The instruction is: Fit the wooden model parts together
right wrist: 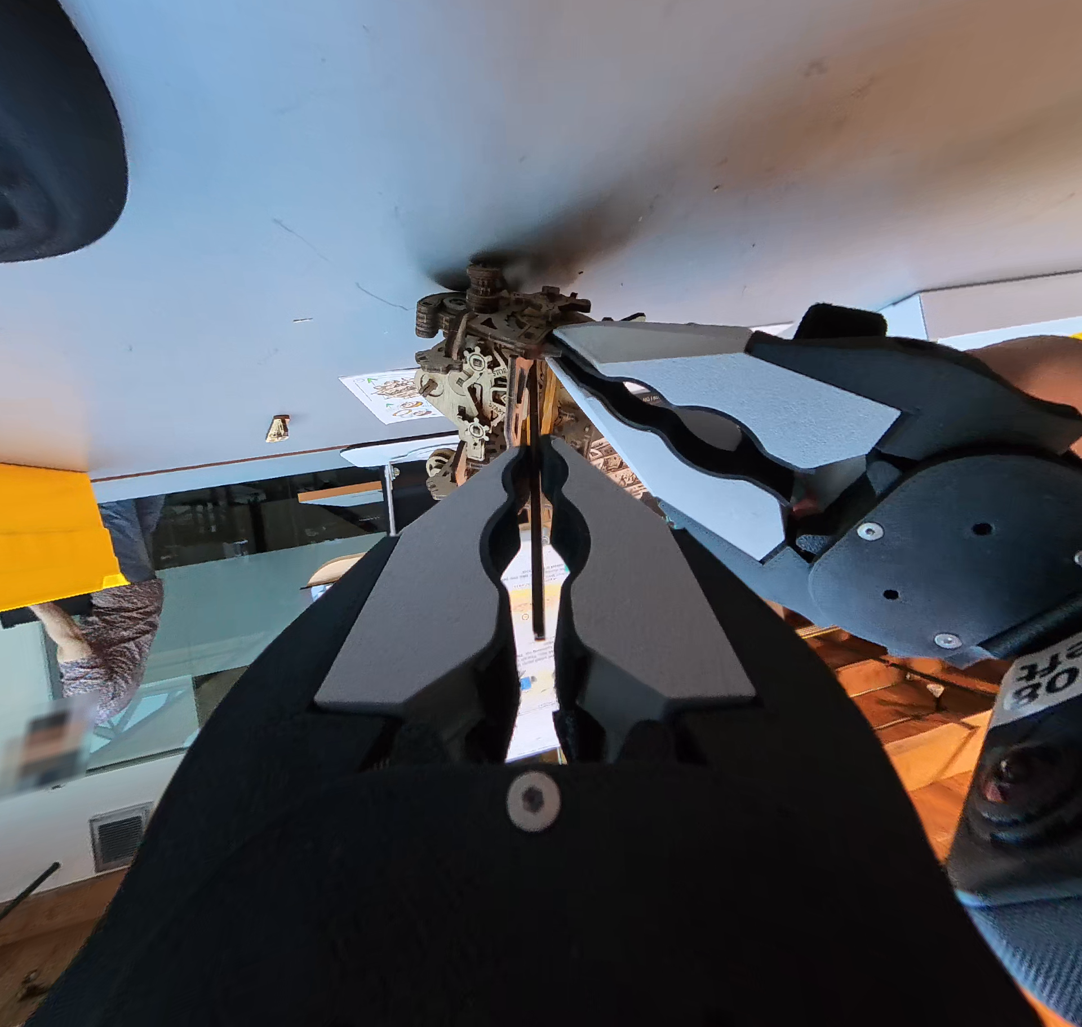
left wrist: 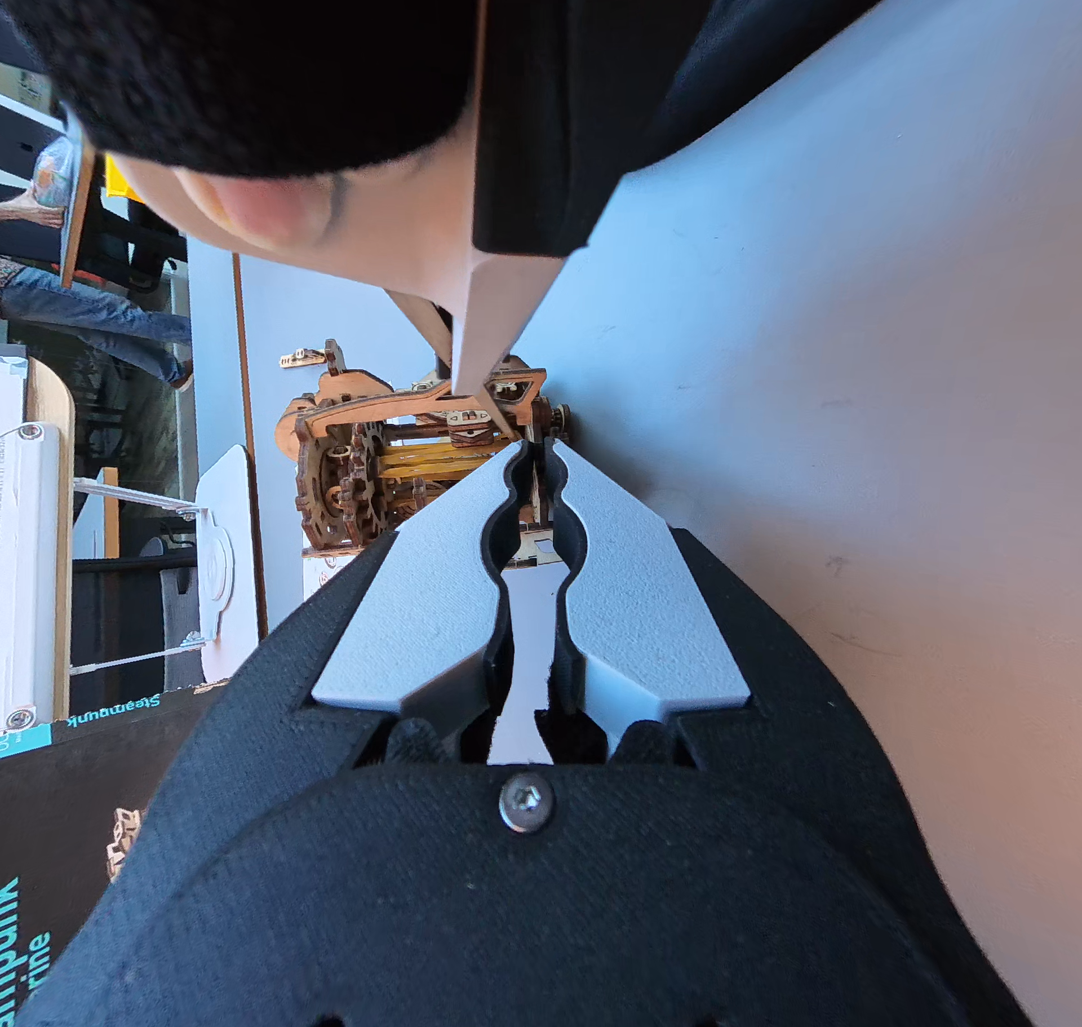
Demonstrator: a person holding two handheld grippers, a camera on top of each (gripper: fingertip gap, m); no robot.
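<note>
The wooden model, a brown gear assembly with yellow rubber bands, is held against the white table. My left gripper is shut on a thin panel at the model's end. My right gripper comes in from above and its tips touch the model's flat top frame. In the right wrist view my right gripper is shut on a thin flat wooden part, seen edge-on, which meets the model. The left gripper pinches the model from the right.
A black box with teal print lies at lower left. An instruction sheet and a small loose wooden piece lie on the table. Wooden sheets lie at right. People stand in the background. My two grippers' fingertips are within a few centimetres of each other.
</note>
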